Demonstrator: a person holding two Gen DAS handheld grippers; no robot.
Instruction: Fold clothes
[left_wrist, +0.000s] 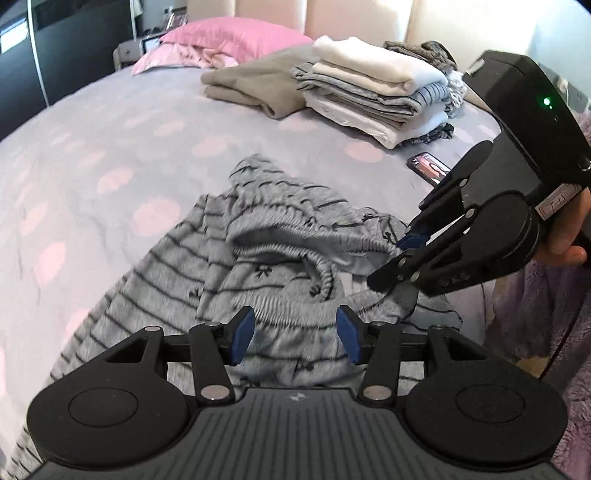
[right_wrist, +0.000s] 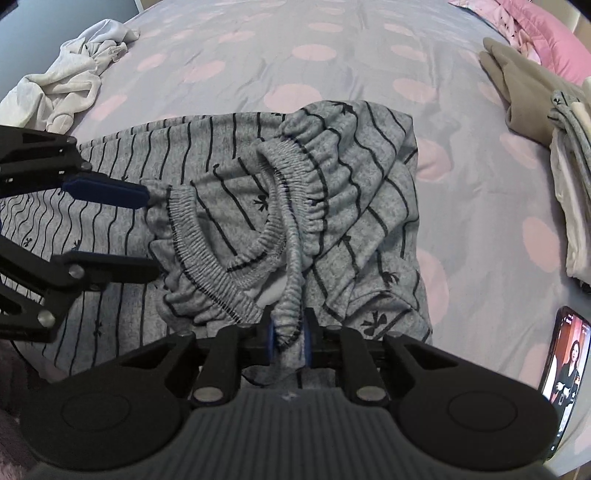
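Right wrist view shows the right gripper clamped on the elastic waistband of the grey striped trousers, probably to pull it flat, while the left gripper hangs with its jaws spread just beside that waistband. Beyond the trousers, the bedspread lies bare toward a crumpled white garment; a phone and folded stack crowd their other side.

Crumpled grey striped trousers on bed

open bedspread leftward, phone right
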